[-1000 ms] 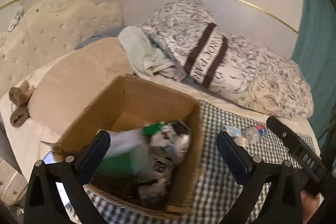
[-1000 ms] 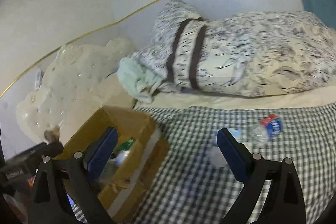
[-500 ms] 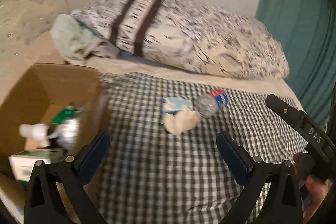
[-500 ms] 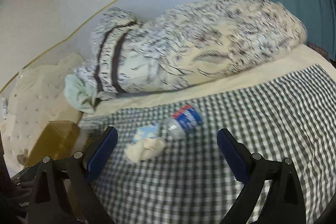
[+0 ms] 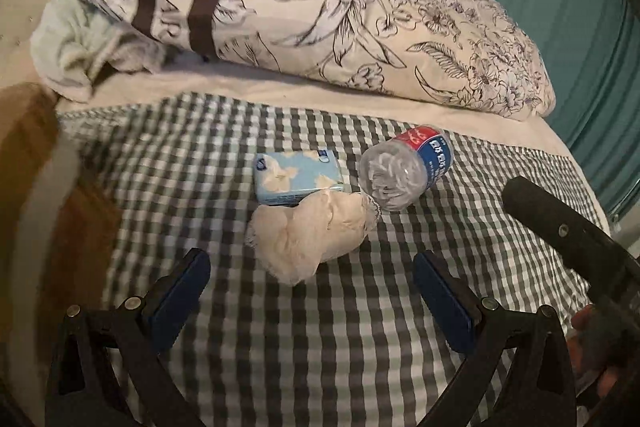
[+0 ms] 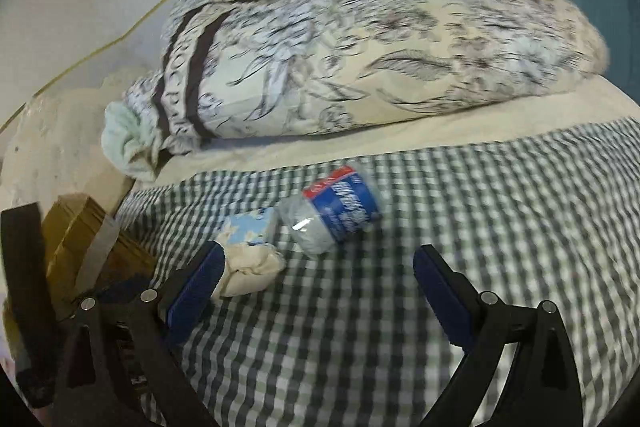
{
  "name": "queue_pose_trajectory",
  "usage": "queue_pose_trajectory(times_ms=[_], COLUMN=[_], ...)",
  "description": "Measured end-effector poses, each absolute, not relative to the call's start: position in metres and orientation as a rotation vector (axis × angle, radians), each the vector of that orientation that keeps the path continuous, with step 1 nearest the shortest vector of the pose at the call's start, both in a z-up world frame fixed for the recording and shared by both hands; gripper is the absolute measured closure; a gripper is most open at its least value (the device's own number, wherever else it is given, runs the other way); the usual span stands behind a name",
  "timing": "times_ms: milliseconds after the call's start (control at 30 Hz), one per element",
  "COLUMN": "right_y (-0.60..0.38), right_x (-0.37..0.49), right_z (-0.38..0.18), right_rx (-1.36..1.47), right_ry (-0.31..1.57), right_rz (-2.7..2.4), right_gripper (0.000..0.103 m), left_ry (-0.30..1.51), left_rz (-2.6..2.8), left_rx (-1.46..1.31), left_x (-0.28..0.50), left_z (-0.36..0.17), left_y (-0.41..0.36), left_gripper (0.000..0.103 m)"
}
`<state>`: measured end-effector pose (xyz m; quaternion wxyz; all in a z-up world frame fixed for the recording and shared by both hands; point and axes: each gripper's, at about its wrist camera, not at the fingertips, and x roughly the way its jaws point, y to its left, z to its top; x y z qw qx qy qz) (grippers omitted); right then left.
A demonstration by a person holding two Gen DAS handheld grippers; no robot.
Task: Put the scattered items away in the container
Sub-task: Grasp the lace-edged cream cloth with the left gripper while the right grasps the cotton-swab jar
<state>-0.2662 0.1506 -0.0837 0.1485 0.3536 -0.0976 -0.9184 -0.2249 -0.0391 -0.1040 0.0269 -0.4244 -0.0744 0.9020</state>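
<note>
Both tools gape wide, holding nothing — left tool, right tool — above the crumpled bottle, tissue pack and cream cloth.

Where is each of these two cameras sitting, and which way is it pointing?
Left wrist: sits on the left gripper, looking forward over the checked cloth at the beige wad, tissue pack and crushed bottle; own open fingers and the other tool show.
Right wrist: sits on the right gripper, facing the same bottle, with the cardboard box at left; its open fingers show.
Shared: wad, pack, bottle, cloth, floral pillow.
</note>
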Motion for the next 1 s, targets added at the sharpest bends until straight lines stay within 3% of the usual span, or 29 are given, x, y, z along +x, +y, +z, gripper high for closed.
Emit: queue_pose_trajectory(times_ms=[333, 400, 467, 600, 667, 733, 900, 1000], right_y=[0.130, 0.127, 0.121, 0.106, 0.101, 0.097, 0.089, 0.094], right_x=[-0.326, -0.335, -0.342, -0.357, -0.362, -0.364, -0.362, -0.364], right_z=[-0.103, -0.105, -0.107, -0.116, -0.123, -0.128, -0.138, -0.140], right_rx=[1.076, 1.073, 1.063, 1.045, 1.042, 1.046, 1.042, 1.051], right_ry=[-0.036, 0.029, 0.109, 0.276, 0.335, 0.405, 0.536, 0.508], right_rz=[-2.590, -2.569, -2.553, -2.503, -2.514, -2.533, -2.580, -2.607], right_gripper=[0.007, 0.007, 0.007, 0.007, 0.007, 0.007, 0.008, 0.008], left_ry=[-0.244, -0.224, -0.253, -0.254, -0.227, -0.231, -0.231, -0.252], left_rz=[2.731, 2.717, 2.687, 2.685, 2.674, 2.661, 2.672, 2.674], left_rx=[-1.375, -1.412, -1.469, -1.448, -1.446, -1.436, -1.435, -1.444], left_x=[-0.271, -0.277, -0.283, -0.280, -0.278, -0.276, -0.263, -0.256], left_z=[-0.139, -0.147, -0.156, -0.160, -0.158, -0.156, -0.150, -0.146], left_y=[-0.047, -0.050, -0.057, -0.062, -0.060, -0.060, -0.062, -0.065], left_gripper=[0.001, 0.007, 0.025, 0.042, 0.065, 0.076, 0.079, 0.079])
